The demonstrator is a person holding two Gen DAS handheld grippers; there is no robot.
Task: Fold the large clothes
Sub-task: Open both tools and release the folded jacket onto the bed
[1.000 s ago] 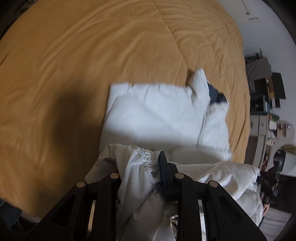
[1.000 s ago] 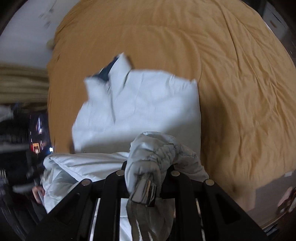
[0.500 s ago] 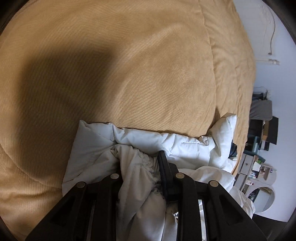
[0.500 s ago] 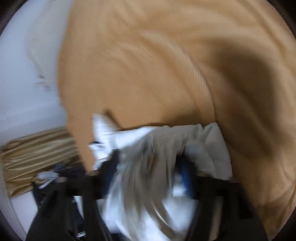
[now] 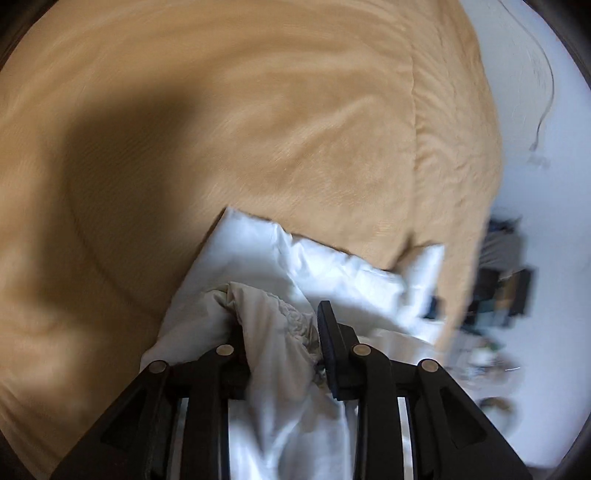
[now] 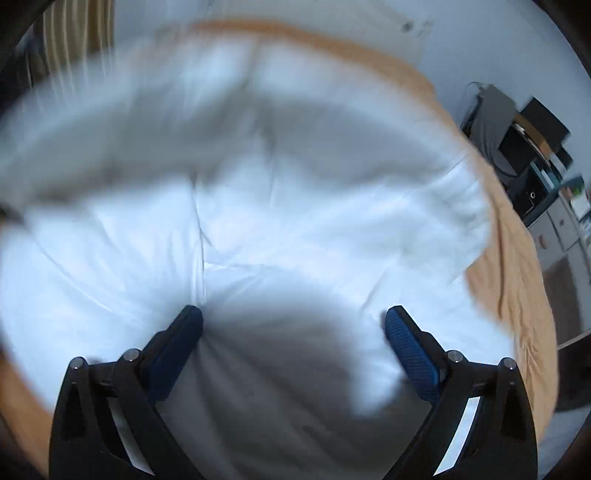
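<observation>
Over the tan bedspread [image 5: 258,147], left tool [image 5: 280,332] pinches the white jacket [image 5: 332,266].

Tan quilted bedspread [image 5: 258,147] fills most of left wrist view, stitched seam running down at 1 o'clock, broad soft shadow at 9 o'clock. White wall [image 5: 546,192] at 3 o'clock, thin cord [image 5: 546,92] hanging on it. Cluttered dark shelves [image 6: 532,147] and grey drawer unit [image 6: 561,229] at 3 o'clock in right wrist view. Striped gold fabric [image 6: 74,33] at 11 o'clock, possibly curtain; too blurred to tell.
</observation>
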